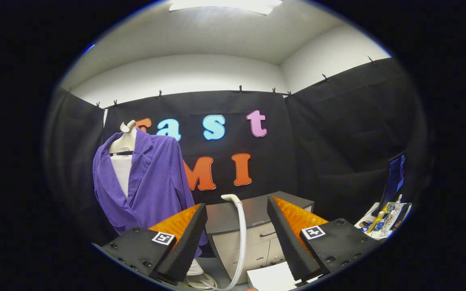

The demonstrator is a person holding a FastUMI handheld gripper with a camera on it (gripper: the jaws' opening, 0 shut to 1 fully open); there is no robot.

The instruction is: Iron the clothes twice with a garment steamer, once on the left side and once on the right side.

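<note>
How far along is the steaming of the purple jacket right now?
Nothing looks done. The hand-held gripper is open and empty. Between its fingers stands the white steamer wand, in front of the grey cabinet, ungrasped. The purple jacket hangs on the mannequin, off to the side beyond one finger. Still ahead: grasp the wand, then make the left pass and the right pass.

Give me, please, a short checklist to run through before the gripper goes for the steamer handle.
1. Gripper open wide enough: ok, fingers spread apart, nothing pressed.
2. Steamer handle lined up: ok, it stands between the fingers, just ahead.
3. Hose free of snags: cannot tell, it curls down out of sight.
4. Purple jacket hung ready: ok, on the dress form, beyond the left finger.
5. Cabinet out of the way: cannot tell, it sits close behind the handle.
</note>
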